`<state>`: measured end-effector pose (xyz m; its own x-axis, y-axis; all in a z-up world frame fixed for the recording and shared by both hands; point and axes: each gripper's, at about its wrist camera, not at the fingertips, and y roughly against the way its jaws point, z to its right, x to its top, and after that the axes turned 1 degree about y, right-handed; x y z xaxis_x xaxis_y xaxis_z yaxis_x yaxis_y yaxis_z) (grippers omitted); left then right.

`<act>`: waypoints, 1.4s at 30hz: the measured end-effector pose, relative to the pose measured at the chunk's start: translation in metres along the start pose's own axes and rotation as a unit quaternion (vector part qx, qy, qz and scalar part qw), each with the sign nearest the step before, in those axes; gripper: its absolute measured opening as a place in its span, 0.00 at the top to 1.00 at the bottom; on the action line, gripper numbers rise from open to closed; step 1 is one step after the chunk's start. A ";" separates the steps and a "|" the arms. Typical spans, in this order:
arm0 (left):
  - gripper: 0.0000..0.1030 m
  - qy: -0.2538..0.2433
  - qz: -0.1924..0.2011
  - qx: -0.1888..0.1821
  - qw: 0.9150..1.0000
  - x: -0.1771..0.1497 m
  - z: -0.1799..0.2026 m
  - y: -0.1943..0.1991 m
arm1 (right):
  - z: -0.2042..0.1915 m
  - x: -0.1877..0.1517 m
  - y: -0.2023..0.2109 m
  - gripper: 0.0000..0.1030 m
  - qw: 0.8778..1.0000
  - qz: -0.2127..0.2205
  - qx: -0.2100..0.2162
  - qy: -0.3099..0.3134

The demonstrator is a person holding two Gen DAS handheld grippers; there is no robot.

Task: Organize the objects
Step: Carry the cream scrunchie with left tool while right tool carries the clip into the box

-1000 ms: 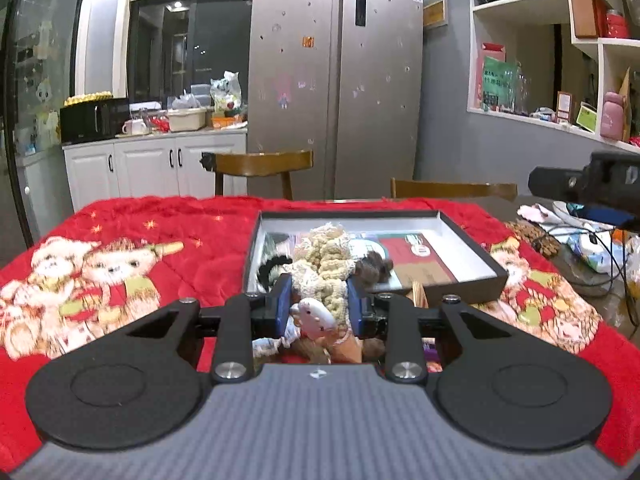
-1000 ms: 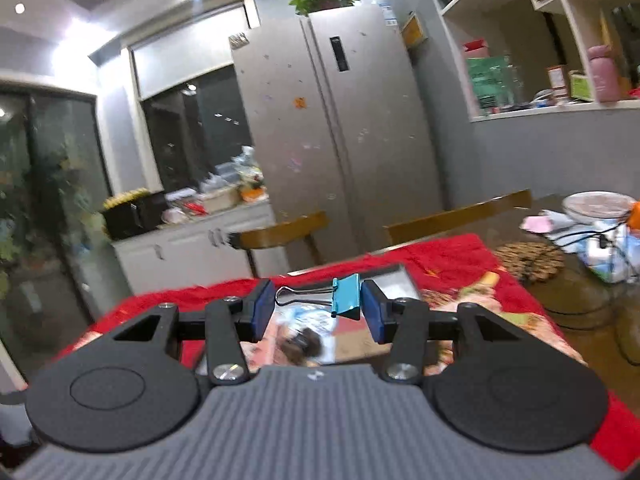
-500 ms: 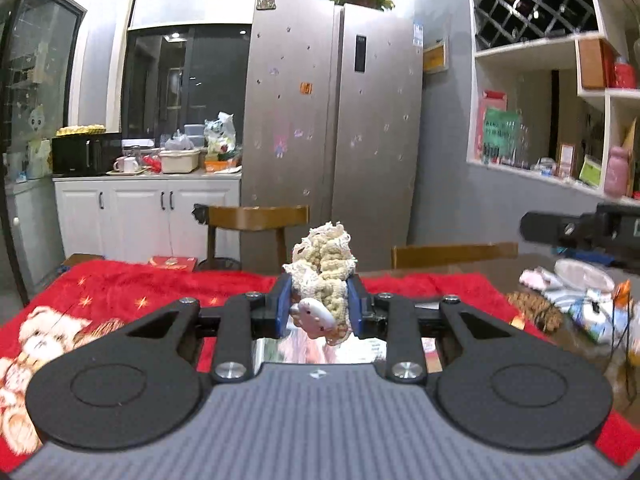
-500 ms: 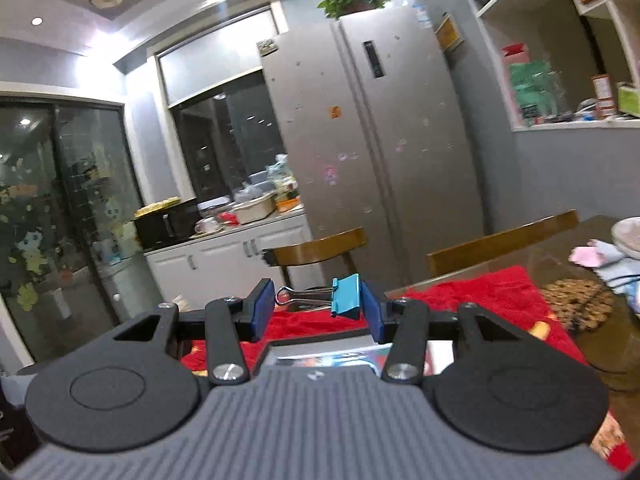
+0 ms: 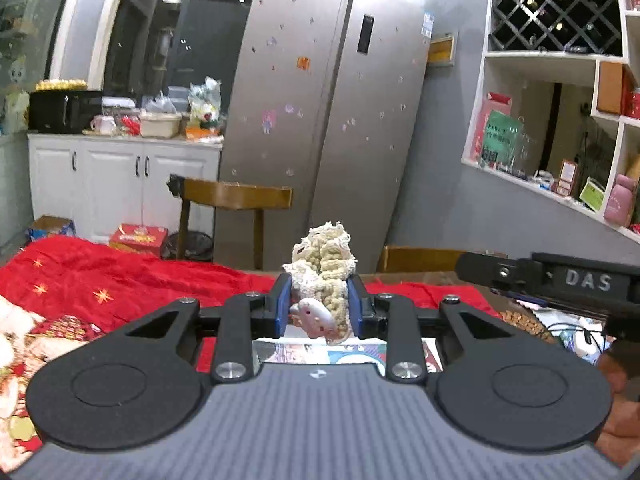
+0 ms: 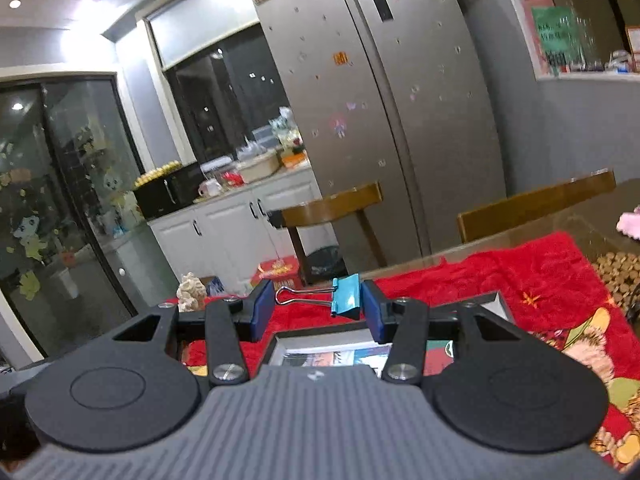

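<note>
My left gripper (image 5: 319, 307) is shut on a cream crocheted hair tie (image 5: 326, 272) with a pink cat charm, held up in the air above the red blanket (image 5: 120, 280). My right gripper (image 6: 318, 305) is shut on a blue binder clip (image 6: 346, 298) with silver wire handles, held above the dark tray (image 6: 320, 336). The tray's printed bottom shows just under both grippers, in the left wrist view too (image 5: 316, 354). The crocheted hair tie also shows at the left in the right wrist view (image 6: 192, 286). The right gripper's body shows at the right in the left wrist view.
The red cartoon blanket (image 6: 520, 276) covers the table. A woven coaster (image 6: 620, 276) and cables lie at the table's right. Wooden chairs (image 5: 236, 200) stand behind the table, then a steel fridge (image 5: 332, 120), white cabinets and wall shelves.
Both grippers have risen from the tray with their objects and tilted up. The left one lifted the hair tie out of the tray; the view now shows mostly room.
</note>
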<state>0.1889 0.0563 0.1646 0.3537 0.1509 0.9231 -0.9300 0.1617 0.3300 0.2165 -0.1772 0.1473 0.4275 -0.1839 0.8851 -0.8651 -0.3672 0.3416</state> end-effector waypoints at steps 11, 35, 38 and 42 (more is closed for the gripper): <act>0.67 -0.005 -0.081 0.002 0.997 -0.039 -0.029 -0.091 | 0.015 -0.039 -0.075 0.51 0.998 -0.065 -0.012 0.005; 0.67 -0.011 -0.166 0.039 0.985 -0.081 -0.037 -0.140 | 0.034 -0.076 -0.135 0.51 0.980 -0.196 -0.041 -0.017; 0.67 -0.009 -0.173 0.042 0.984 -0.082 -0.037 -0.142 | 0.033 -0.077 -0.137 0.51 0.977 -0.207 -0.045 -0.017; 0.67 -0.009 -0.181 0.051 0.982 -0.085 -0.040 -0.145 | 0.032 -0.076 -0.138 0.51 0.975 -0.215 -0.050 -0.017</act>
<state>0.2979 0.0586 0.0300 0.6619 0.0844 0.7448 -0.7493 0.1034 0.6542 0.3114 -0.1420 0.0227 0.7636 -0.0623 0.6426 -0.6241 -0.3264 0.7099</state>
